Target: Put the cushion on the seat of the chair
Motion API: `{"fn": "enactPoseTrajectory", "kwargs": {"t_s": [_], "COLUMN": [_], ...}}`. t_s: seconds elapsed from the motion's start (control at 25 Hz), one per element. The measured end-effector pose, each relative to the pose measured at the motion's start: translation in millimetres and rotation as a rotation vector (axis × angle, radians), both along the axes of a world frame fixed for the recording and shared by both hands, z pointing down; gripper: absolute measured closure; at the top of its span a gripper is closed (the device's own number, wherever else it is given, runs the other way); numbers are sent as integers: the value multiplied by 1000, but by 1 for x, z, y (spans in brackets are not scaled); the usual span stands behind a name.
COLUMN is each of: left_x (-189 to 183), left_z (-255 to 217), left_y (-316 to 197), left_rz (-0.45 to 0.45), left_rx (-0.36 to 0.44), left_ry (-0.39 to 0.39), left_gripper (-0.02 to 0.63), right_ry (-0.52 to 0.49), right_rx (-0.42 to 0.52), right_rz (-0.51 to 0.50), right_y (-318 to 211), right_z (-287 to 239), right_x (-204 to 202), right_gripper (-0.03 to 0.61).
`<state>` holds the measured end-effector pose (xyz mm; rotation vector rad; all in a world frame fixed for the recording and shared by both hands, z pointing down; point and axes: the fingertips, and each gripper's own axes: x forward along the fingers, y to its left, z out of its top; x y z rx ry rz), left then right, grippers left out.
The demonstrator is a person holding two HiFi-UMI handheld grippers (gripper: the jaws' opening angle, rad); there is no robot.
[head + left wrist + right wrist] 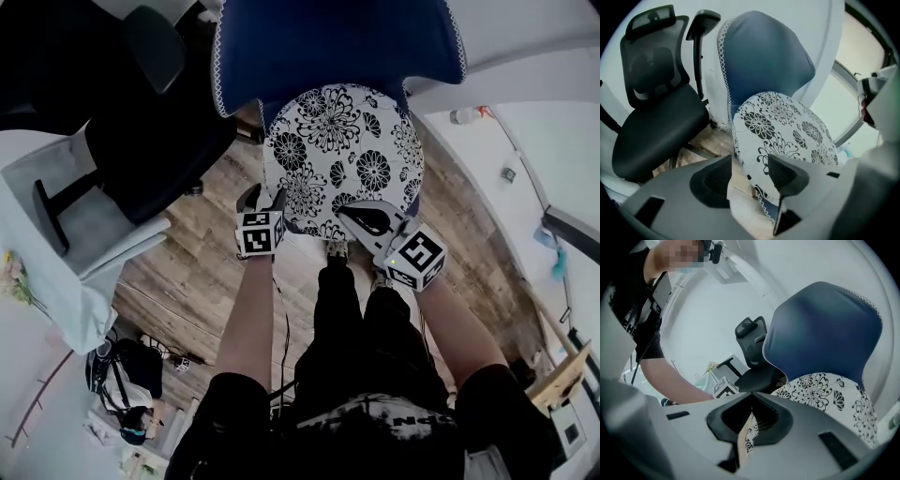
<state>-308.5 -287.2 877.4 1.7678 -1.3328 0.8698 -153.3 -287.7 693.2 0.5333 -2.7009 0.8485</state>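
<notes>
**Jaws: left wide, right pinched on the cushion's rim**

Jaws of the left gripper stand wide apart, and the cushion's front rim shows in the gap with neither pad pressing on it. The right gripper's 2 jaws are closed on a thin fold of that same rim. The cushion is a flat, round pad of white cloth printed with black flowers. It lies on the seat of the chair, its far edge against the backrest and its near edge at the seat's front. The chair is a curved shell in smooth dark-blue fabric, edged with white scalloped trim. To the chair's left stands a black office chair with a mesh headrest, on a wood-plank floor.
</notes>
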Motion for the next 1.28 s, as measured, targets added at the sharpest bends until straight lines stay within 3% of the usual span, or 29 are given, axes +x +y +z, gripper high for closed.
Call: {"fn": "enactPoseTrajectory", "kwargs": {"t_s": [0.2,0.36,0.48,0.6,0.8,1.28], "left_x": [5,41,71,91,123,182], "left_z": [-76,-165,-233,-291,-366,-471], "left_y": [-8,-22,-31,-37,-37,-6], "left_rz": [-58,-21,44,104,147,241], "left_rx": [149,298,397,469,524,635], "left_ry": [52,140,218,247,332,280], "left_gripper": [382,387,482,566,598,598], "right_ry": [-9,-14,-14,-14,5,11], "right_rx": [22,77,123,161,224,331], "right_rz": [-10,-12,2,31,51,111], "right_y": [1,-4,-11,-17,-19,-8], "right_z": [-26,-68,-106,-143,-197,-291], "right_x": [0,7,17,31,59,115], "right_gripper": [560,560,560,560,560,560]}}
